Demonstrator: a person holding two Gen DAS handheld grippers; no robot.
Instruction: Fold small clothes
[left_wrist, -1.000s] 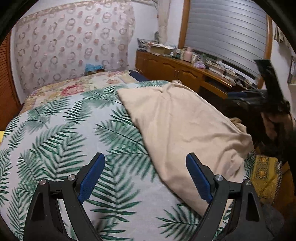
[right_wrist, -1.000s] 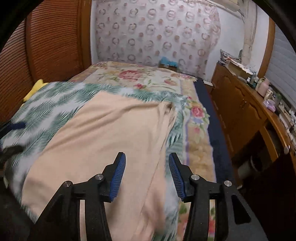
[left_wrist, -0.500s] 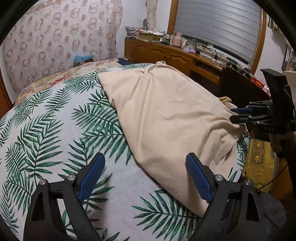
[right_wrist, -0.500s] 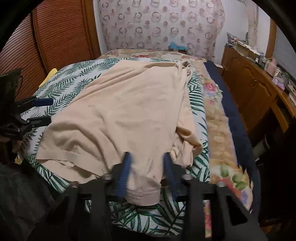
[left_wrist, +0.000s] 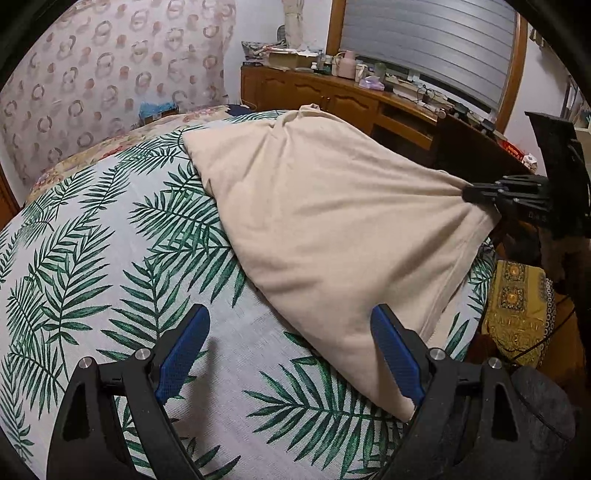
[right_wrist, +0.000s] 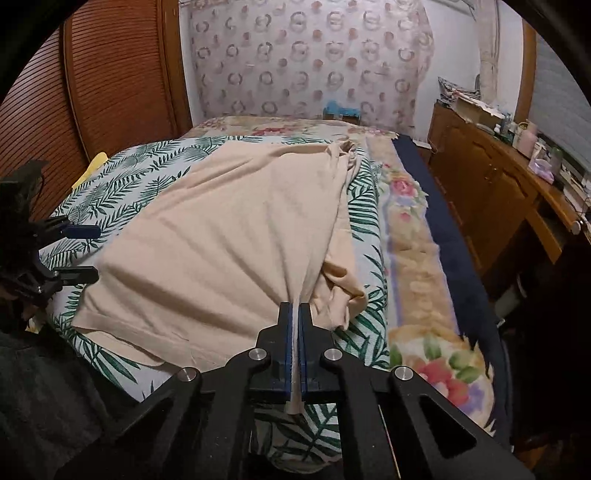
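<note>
Pinching a corner of the beige garment (right_wrist: 221, 251) between pressed-together jaws, the right gripper (right_wrist: 294, 332) pulls it taut over the palm-leaf sheet (left_wrist: 92, 258) on the bed. The left gripper (left_wrist: 291, 354) hovers with jaws spread, the garment's hem just beyond its right jaw.

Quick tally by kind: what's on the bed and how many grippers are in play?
Beige garment: 1
Palm-leaf sheet: 1
Floral blanket: 1
Grippers: 2, the left gripper open, the right gripper shut on the garment's edge
Total: 5
</note>
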